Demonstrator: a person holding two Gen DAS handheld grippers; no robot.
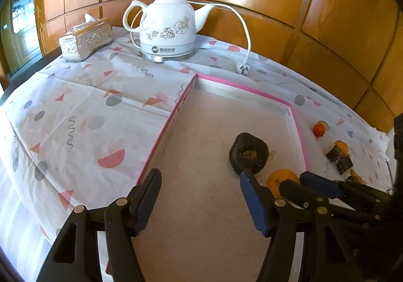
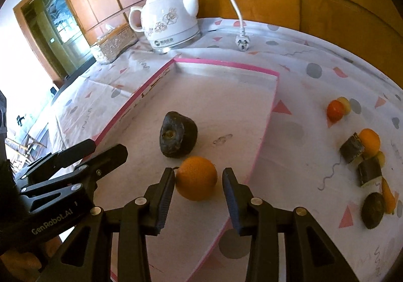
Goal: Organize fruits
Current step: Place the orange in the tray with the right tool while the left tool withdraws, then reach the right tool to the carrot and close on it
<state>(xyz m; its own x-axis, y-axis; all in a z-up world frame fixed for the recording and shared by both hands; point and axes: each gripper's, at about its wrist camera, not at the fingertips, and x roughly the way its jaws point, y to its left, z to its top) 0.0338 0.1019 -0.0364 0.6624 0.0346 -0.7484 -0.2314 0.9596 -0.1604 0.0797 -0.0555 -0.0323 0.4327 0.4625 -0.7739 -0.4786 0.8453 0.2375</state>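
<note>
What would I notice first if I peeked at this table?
Probably the round orange fruit lying in the shallow pink-edged tray, between the right gripper's open fingers, with a dark wrinkled fruit just behind it. At the back stands a white flowered ceramic kettle.

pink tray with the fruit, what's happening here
A person with a gripper in each hand is sorting fruit into the pink-edged tray. The right gripper sits around an orange in the tray, its pads not pressing on it. A dark avocado-like fruit lies just beyond. The left gripper hangs open and empty over the tray. More fruit waits on the tablecloth to the right, and a white kettle stands at the back.
</note>
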